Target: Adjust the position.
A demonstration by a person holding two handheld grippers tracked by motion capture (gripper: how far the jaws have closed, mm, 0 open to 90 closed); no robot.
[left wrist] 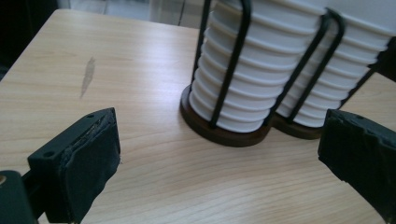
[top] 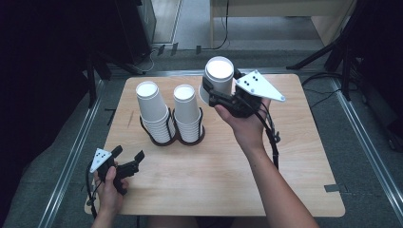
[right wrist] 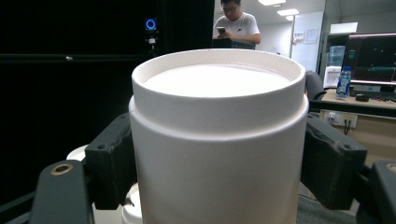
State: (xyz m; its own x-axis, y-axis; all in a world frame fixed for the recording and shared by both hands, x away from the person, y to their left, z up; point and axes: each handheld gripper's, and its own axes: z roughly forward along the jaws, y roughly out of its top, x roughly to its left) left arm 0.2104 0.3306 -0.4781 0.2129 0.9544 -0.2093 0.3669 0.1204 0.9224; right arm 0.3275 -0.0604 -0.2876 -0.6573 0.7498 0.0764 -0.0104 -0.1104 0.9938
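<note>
Two stacks of upside-down white paper cups, the left stack [top: 151, 107] and the right stack [top: 187, 111], stand in a black wire holder [top: 171, 137] on the wooden table [top: 285, 166]. My right gripper [top: 219, 90] is shut on another upside-down white cup [top: 218, 78], held in the air just right of the stacks. In the right gripper view that cup [right wrist: 215, 140] sits between both pads [right wrist: 112, 163]. My left gripper [top: 129, 153] is open near the table's front left. In its view the jaws [left wrist: 219, 154] face the holder's dark base [left wrist: 224, 135] and the ribbed stack [left wrist: 247, 88], with nothing between them.
Cables trail from both grippers. Dark stands and tripod legs ring the table, and metal floor rails run along both sides. A person stands far off behind the held cup [right wrist: 236, 23], by a desk with monitors.
</note>
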